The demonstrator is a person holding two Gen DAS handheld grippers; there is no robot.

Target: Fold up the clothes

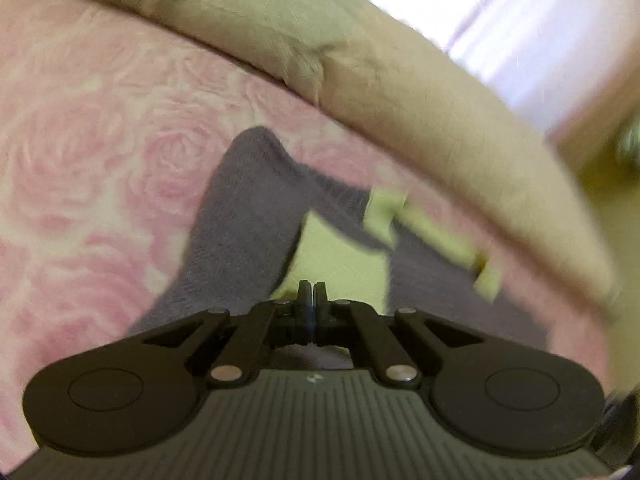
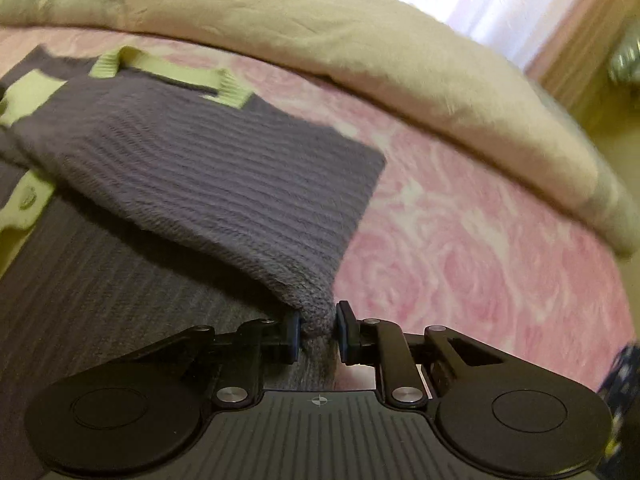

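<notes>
A purple-grey knitted garment [image 1: 248, 216] with light green trim [image 1: 384, 208] lies on the pink rose bedspread. In the left wrist view my left gripper [image 1: 313, 294] hovers over the garment's green inner part, its fingers pressed together with no cloth visible between them. In the right wrist view the same knitted garment [image 2: 200, 168] has one flap lifted and folded over, with green ribbed bands [image 2: 168, 68] at its far edge. My right gripper [image 2: 318, 322] is shut on the bunched lower corner of that flap, and its pads squeeze the knit.
A thick beige duvet [image 2: 360, 40] lies rolled along the far side of the bedspread [image 2: 480, 240], also shown as the duvet [image 1: 420, 112] in the left view. Behind it hang bright curtains [image 1: 520, 20]. A wooden panel [image 2: 580, 52] stands at the far right.
</notes>
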